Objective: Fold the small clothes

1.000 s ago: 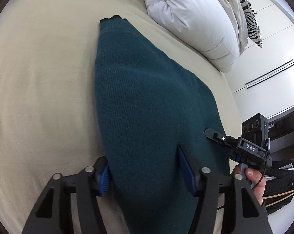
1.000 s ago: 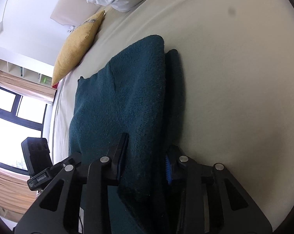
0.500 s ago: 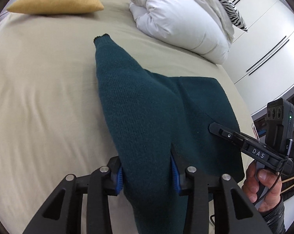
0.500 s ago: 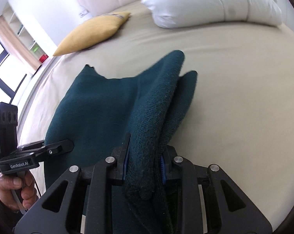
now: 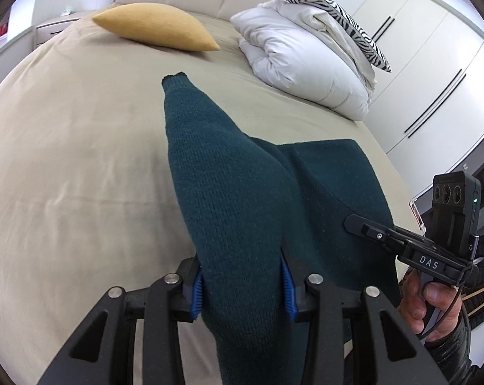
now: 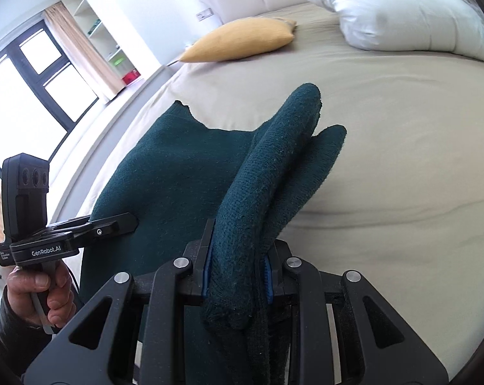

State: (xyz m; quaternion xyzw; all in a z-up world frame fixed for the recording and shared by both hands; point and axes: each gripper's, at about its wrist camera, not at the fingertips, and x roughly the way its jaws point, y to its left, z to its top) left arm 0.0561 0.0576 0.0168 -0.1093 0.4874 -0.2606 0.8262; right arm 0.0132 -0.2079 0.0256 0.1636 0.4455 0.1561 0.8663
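Step in hand: both tongs carry 1 edge of the dark teal knitted sweater (image 5: pixel 242 211) up and over toward the headboard end, by my reading a fold across its body.
Left tongs (image 5: pixel 243 284): clenched on a thick bunch of the knit, lower centre of the left view; the jaws have just been closing, with cloth between them.
Right tongs (image 6: pixel 237 271): clenched on a doubled roll of the same sweater (image 6: pixel 177 173), lower centre of the right view; these too have just been closing on cloth.
Sweater's place: far part lies on the beige bed sheet (image 5: pixel 75 147), near part hangs lifted.
Doing it well: keep both hands level and evenly apart, so the lifted edge lands straight and the hem corners meet.
Risk: bulky knit may slip or land bunched.
Count: 1 sweater, 2 tongs, 1 mustard-yellow cushion (image 5: pixel 155 27), 1 folded white duvet (image 5: pixel 306 61), 1 zebra-striped pillow (image 5: pixel 335 12).
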